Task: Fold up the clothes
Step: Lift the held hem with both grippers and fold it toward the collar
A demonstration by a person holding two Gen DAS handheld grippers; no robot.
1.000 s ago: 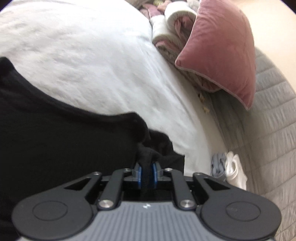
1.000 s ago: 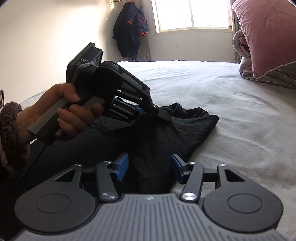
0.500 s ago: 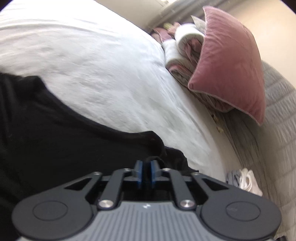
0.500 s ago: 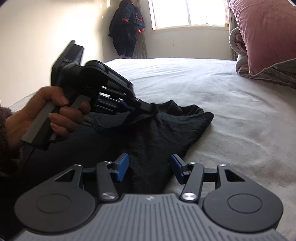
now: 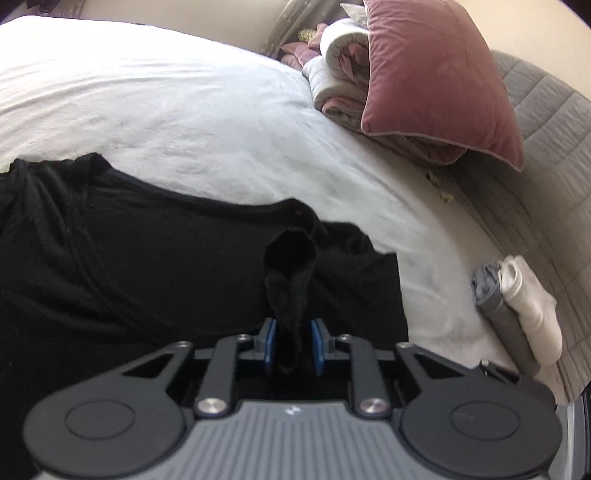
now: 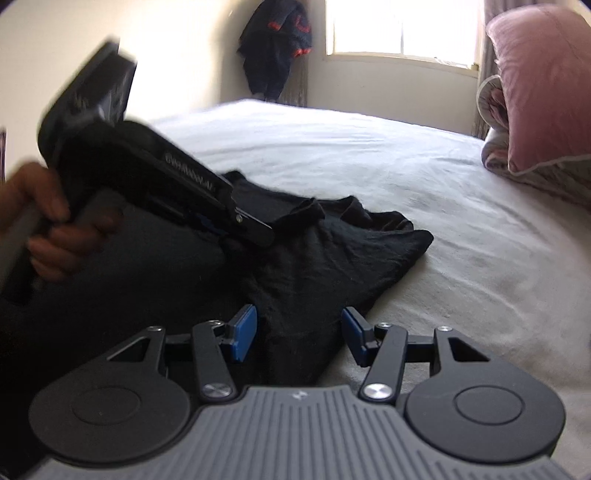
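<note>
Garment: we see a black garment [image 5: 155, 266] spread on the bed, its right end bunched; the right wrist view shows that end [image 6: 332, 258] reaching toward mid-bed.
Left tool: the left tool [image 5: 292, 341] has a pinched-up fold of the black cloth between its blue pads; the jaws are closing, and we cannot tell whether the pads press the fold yet.
Right tool: the right tool [image 6: 299, 334] hangs over the near hem with its jaws apart; cloth lies below the gap, no pad touching it.
Only in left wrist view: a small grey-and-white folded bundle [image 5: 517, 306] at the right edge of the bed, beside a grey quilted cover [image 5: 546, 155].
Only in right wrist view: the person's left hand [image 6: 51, 236] on the left tool's handle, blurred; a window [image 6: 402, 27]; a dark jacket [image 6: 275, 44] hanging in the corner.
Both views: pink cushion [image 5: 439, 74] leaning on rolled bedding [image 5: 340, 74].
Surface: white sheet [image 5: 184, 110], lightly wrinkled.
Open room: bare sheet beyond and to the right of the garment, up to the cushion.
</note>
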